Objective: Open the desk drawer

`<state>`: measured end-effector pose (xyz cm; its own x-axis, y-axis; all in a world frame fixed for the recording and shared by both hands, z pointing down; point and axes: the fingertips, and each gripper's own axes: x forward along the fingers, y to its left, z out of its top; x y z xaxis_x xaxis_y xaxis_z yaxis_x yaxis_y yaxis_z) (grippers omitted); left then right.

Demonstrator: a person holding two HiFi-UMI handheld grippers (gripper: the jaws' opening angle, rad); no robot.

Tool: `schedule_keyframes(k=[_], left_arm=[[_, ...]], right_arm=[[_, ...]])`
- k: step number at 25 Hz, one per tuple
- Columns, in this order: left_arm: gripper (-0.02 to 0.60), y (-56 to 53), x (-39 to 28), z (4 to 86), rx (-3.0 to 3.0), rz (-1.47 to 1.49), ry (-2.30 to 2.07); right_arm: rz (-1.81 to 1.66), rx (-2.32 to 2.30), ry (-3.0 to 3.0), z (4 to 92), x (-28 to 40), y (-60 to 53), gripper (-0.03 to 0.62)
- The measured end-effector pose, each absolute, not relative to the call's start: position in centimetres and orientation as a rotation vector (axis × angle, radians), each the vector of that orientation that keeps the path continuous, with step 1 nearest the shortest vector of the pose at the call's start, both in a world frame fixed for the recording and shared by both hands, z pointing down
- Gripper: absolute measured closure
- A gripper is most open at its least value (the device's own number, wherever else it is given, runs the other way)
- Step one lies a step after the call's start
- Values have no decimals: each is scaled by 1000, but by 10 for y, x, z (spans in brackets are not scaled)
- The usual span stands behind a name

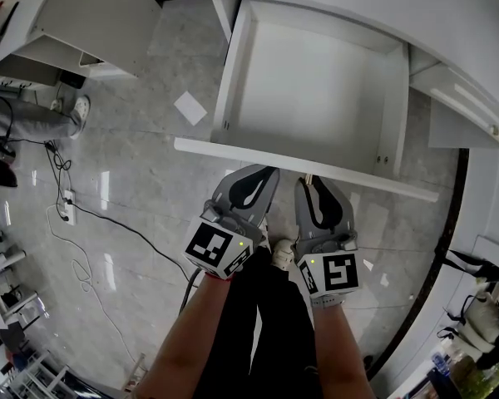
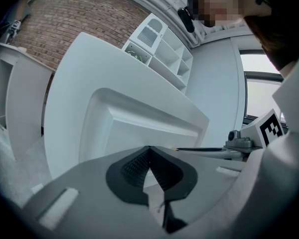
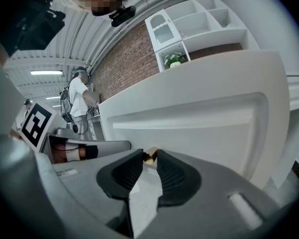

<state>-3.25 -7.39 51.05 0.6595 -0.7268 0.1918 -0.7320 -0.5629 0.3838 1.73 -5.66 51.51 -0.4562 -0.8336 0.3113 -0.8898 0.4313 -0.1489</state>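
Observation:
The white desk drawer stands pulled out from under the desk top, and its inside looks empty. Its front panel lies just ahead of both grippers. My right gripper is shut on the small brass drawer knob, which sits between the dark pads at their tips. In the right gripper view the drawer front fills the picture behind the knob. My left gripper hovers beside the right one at the panel; in the left gripper view its fingertips meet with nothing between them.
On the marble floor lie a white sheet, a cable and a power strip. Another white desk stands at the left, with a person's leg next to it. A curved counter edge runs along the right.

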Motion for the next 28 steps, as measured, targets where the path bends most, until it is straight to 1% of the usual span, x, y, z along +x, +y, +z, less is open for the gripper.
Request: schedule_keyframes(k=[20,26,27,28], left_arm=[[578,-58,-25,513,2453,51,-1136],[578,-50,-30,500,2460,67,-1169],[580,-48,-30,498,2463,66,-1174],[579,-45,-30,496,2468,65,-1177]], right_arm=[[443,1472,-2517,514,19,-47,502],[409,1463,-2606,489,32,-31,507],[399,1471,-2620,482,36,-29,518],[388,1478,-2630,476,40,-28,544]])
